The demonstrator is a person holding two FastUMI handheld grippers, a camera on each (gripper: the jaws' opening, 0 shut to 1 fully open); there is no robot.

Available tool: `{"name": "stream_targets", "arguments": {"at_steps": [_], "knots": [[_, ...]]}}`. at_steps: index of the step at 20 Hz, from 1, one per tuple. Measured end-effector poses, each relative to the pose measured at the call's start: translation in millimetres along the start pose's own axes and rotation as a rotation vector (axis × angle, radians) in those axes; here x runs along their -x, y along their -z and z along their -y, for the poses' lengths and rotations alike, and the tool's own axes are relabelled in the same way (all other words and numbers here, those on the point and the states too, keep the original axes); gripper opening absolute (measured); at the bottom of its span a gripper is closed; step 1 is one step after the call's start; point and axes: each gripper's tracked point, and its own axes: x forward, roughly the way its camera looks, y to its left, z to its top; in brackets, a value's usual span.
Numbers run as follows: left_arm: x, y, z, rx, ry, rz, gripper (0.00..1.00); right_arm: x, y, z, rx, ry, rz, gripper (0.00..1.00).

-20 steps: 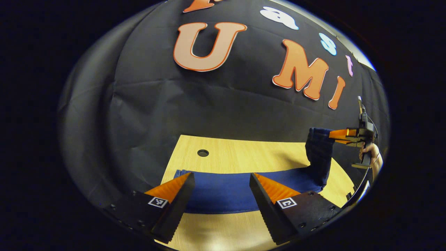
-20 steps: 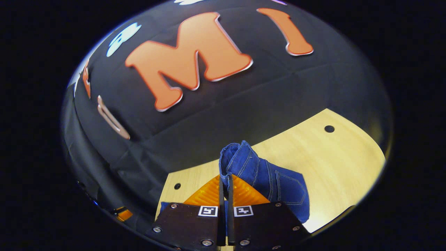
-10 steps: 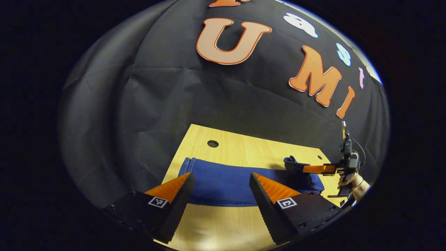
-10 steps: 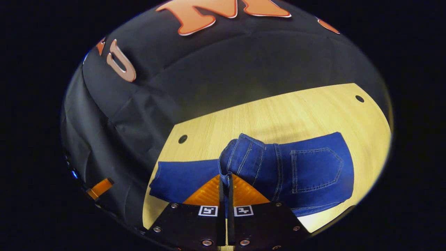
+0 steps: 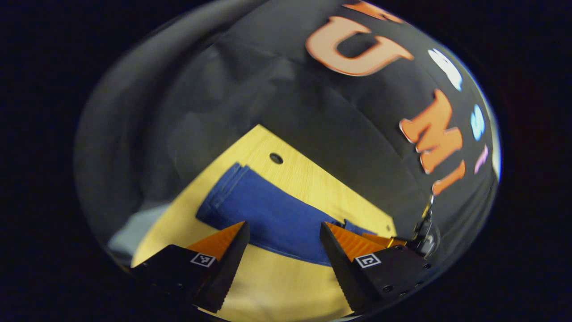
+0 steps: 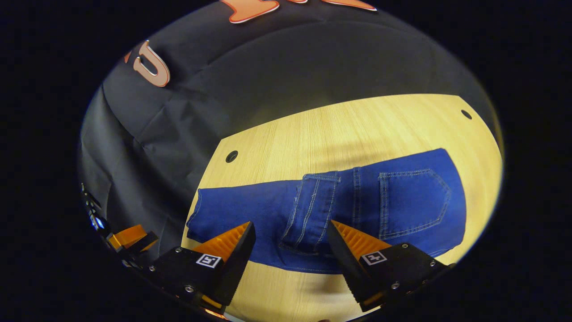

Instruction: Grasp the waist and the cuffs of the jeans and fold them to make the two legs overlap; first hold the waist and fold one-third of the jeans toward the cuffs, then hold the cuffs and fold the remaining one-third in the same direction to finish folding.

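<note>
Dark blue denim jeans [image 6: 339, 210] lie flat at centre frame on the light wooden table [image 6: 339, 129], waist folded over. Right gripper [image 6: 290, 243] and left gripper [image 5: 283, 243]: fingers apart, gripping nothing.

Left gripper [image 5: 283, 228]: jaws spread wide, holding nothing. Right gripper [image 6: 290, 228]: jaws likewise spread, empty, its orange fingers [image 6: 357, 241] pointing forward and down.
</note>
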Motion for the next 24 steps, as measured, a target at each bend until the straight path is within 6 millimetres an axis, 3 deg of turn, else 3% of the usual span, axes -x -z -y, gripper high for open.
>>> {"name": "stream_targets", "arguments": {"at_steps": [2, 5, 12, 14, 18, 22, 24], "knots": [[-11, 4, -17, 0.207, -0.032, -0.012, 0.97, 18, -11, 9, 0.002, -0.004, 0.022, 0.98], [-27, 23, -57, 0.337, -0.138, -0.025, 0.97, 39, -22, 22, -0.045, -0.025, 0.038, 0.98], [-59, 20, -110, 0.387, -0.363, 0.003, 0.97, 56, -19, 78, -0.088, 0.009, -0.015, 0.98], [-69, 24, -113, 0.403, -0.395, 0.0, 0.98, 56, -16, 90, -0.101, 0.02, -0.035, 0.98], [-83, 14, -110, 0.41, -0.406, 0.05, 0.97, 55, -15, 108, -0.127, 0.023, -0.057, 0.98], [-84, 9, -104, 0.358, -0.435, 0.068, 0.95, 51, -15, 116, -0.169, 0.002, -0.069, 0.98], [-88, 9, -103, 0.288, -0.479, 0.05, 0.84, 49, -13, 122, -0.175, 0.008, -0.075, 0.98]]}}
